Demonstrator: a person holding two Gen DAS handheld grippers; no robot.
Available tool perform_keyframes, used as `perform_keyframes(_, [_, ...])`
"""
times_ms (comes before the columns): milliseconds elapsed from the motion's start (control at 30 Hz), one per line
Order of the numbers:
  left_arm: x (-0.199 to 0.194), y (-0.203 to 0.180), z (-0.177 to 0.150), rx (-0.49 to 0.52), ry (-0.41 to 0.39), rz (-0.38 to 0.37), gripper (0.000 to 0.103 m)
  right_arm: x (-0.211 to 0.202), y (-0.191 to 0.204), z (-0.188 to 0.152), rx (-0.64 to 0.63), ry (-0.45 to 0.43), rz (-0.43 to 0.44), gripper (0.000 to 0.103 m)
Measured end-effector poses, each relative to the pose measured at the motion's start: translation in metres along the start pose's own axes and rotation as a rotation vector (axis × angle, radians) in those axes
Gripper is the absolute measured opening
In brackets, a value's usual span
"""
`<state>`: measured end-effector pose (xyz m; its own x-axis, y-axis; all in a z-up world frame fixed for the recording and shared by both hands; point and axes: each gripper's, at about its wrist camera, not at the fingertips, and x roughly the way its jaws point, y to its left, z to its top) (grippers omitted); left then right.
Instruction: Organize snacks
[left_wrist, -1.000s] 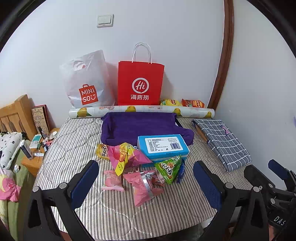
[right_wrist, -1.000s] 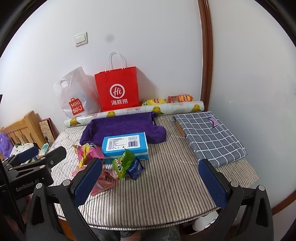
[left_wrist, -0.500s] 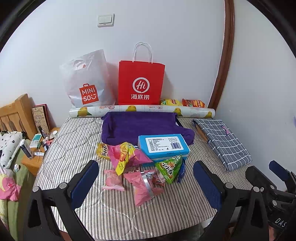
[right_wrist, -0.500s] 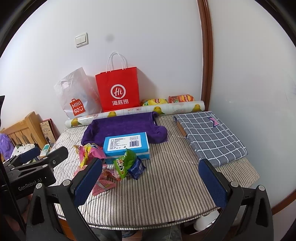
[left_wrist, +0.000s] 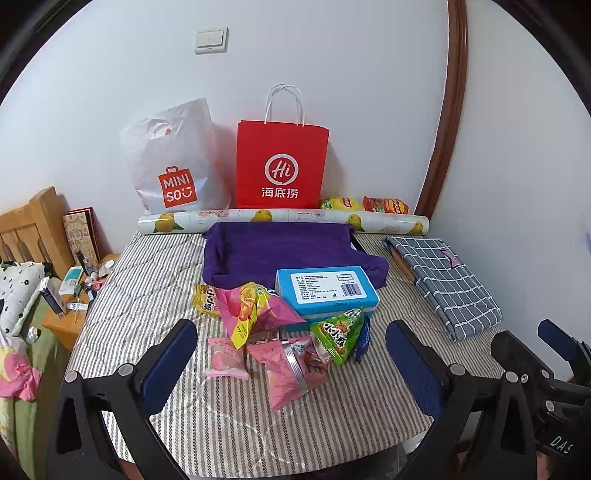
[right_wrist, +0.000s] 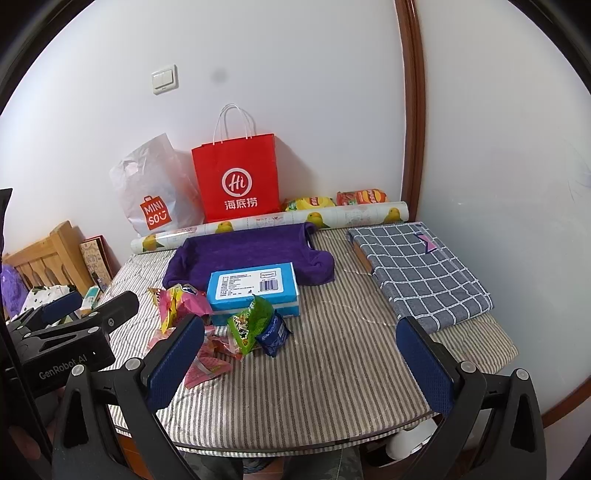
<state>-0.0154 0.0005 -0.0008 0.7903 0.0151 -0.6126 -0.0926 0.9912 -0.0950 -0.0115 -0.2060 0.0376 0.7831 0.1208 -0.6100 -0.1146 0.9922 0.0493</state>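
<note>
I have both grippers hovering at the near edge of the tabletop (right_wrist: 332, 387), which is covered with a striped cloth. The left gripper (left_wrist: 291, 365) has its fingers spread wide and holds nothing; between them I see the snack pile. The right gripper (right_wrist: 301, 362) is likewise spread and empty, over bare striped cloth to the right of the pile.

The snacks lie in a loose heap near the middle of the tabletop: a pink and yellow bag (left_wrist: 251, 310) on top, pink packets (left_wrist: 284, 369) in front of it, a green packet (left_wrist: 338, 334) leaning against a blue box (left_wrist: 327, 291), and a small dark blue packet (right_wrist: 273, 332) just beside the green one. An orange packet (left_wrist: 205, 301) pokes out at the left of the heap.

Behind the box lies a purple towel (left_wrist: 280, 251). Against the wall stand a red paper bag (left_wrist: 282, 162) and a white plastic bag (left_wrist: 173, 162), with a rolled sheet (left_wrist: 295, 218) in front of them and two more snack bags (left_wrist: 384, 205) behind the roll at the right. A folded checked cloth (right_wrist: 421, 269) lies at the right side.
</note>
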Motion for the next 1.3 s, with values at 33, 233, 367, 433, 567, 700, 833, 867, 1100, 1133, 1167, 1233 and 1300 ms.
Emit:
perform_keyframes(33, [0.0, 0.001, 0.0, 0.0, -0.002, 0.0, 0.103, 0.0, 0.0, 0.0, 0.001, 0.0, 0.001, 0.103])
perform_keyframes(233, [0.007, 0.006, 0.002, 0.009, -0.002, 0.008, 0.103, 0.003, -0.002, -0.003, 0.008, 0.0, 0.011, 0.103])
perform_keyframes(367, [0.018, 0.013, 0.001, 0.003, 0.018, 0.007, 0.103, 0.018, -0.004, -0.005, 0.018, 0.033, 0.026, 0.103])
perform_keyframes(433, [0.027, 0.017, -0.001, -0.003, 0.038, 0.006, 0.103, 0.027, -0.003, -0.008, 0.018, 0.05, 0.025, 0.102])
perform_keyframes(567, [0.047, 0.028, -0.008, -0.031, 0.082, 0.004, 0.103, 0.049, -0.001, -0.016, 0.016, 0.092, 0.033, 0.097])
perform_keyframes(700, [0.068, 0.037, -0.016, -0.043, 0.124, -0.001, 0.102, 0.078, 0.001, -0.028, 0.008, 0.153, 0.049, 0.092])
perform_keyframes(833, [0.087, 0.044, -0.023, -0.054, 0.156, 0.005, 0.102, 0.106, 0.004, -0.038, 0.007, 0.211, 0.055, 0.082])
perform_keyframes(867, [0.091, 0.046, -0.024, -0.057, 0.165, 0.005, 0.102, 0.113, 0.004, -0.039, 0.008, 0.224, 0.058, 0.08])
perform_keyframes(1100, [0.116, 0.065, -0.029, -0.097, 0.204, 0.01, 0.102, 0.15, 0.009, -0.054, 0.015, 0.276, 0.09, 0.067])
perform_keyframes(1133, [0.118, 0.067, -0.03, -0.104, 0.209, 0.009, 0.102, 0.154, 0.01, -0.056, 0.014, 0.281, 0.093, 0.065])
perform_keyframes(1167, [0.12, 0.068, -0.03, -0.109, 0.211, 0.009, 0.102, 0.158, 0.011, -0.056, 0.015, 0.285, 0.095, 0.062])
perform_keyframes(1233, [0.125, 0.072, -0.03, -0.113, 0.222, 0.017, 0.102, 0.164, 0.014, -0.057, 0.019, 0.293, 0.101, 0.059])
perform_keyframes(1300, [0.129, 0.074, -0.03, -0.113, 0.226, 0.016, 0.102, 0.17, 0.016, -0.057, 0.025, 0.294, 0.116, 0.059])
